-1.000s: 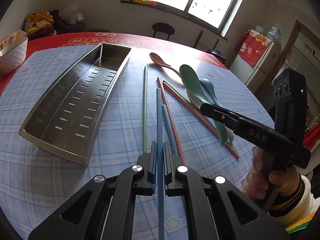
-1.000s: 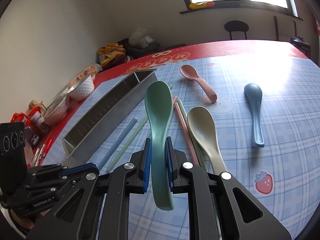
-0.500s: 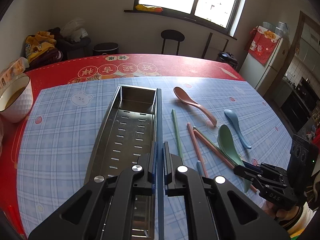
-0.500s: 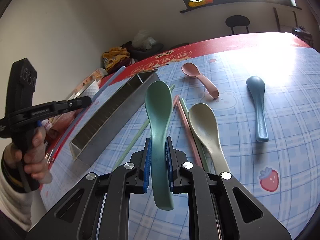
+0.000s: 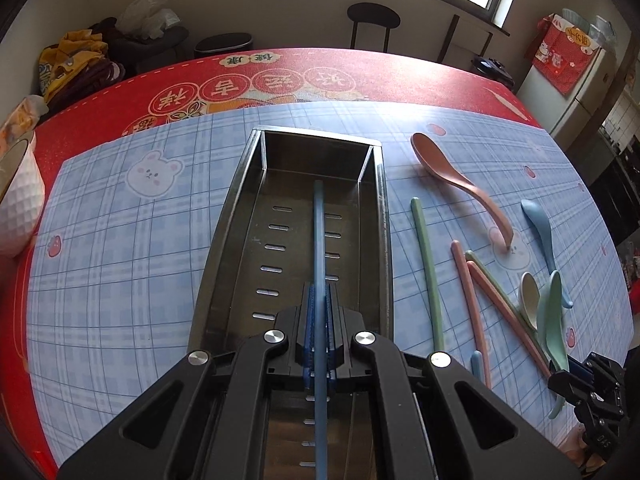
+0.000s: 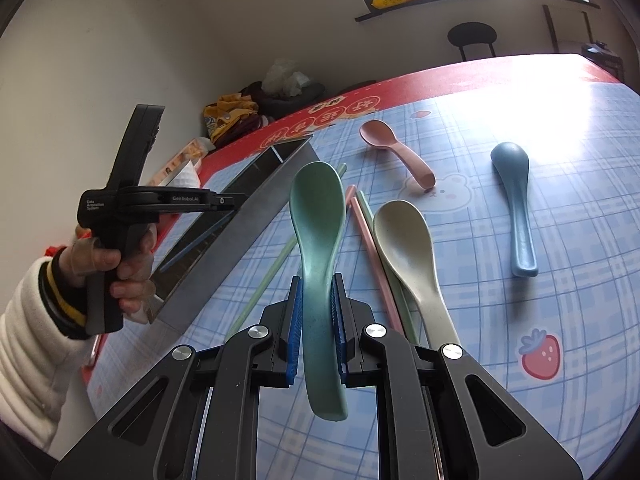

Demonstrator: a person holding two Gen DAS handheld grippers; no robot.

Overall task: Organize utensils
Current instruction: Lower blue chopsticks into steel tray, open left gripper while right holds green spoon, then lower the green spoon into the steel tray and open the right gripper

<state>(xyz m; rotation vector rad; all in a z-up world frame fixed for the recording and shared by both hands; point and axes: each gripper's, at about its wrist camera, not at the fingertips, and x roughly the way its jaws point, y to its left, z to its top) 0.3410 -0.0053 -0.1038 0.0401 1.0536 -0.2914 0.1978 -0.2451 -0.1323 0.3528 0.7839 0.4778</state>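
My left gripper is shut on a blue chopstick, which points lengthwise along the inside of the steel tray. In the right wrist view the left gripper hangs over the tray, and the chopstick slants down inside it. My right gripper is shut on a green spoon, gripped at the handle with the bowl pointing forward above the table. The left wrist view shows the same gripper and spoon at the lower right.
Right of the tray lie a pink spoon, a blue spoon, a beige spoon, a green chopstick, two pink chopsticks and another blue chopstick. A white bowl stands at the left edge.
My left gripper has swung left with the blue chopstick, from above the loose utensils to over the tray. The right gripper has kept still with the green spoon.
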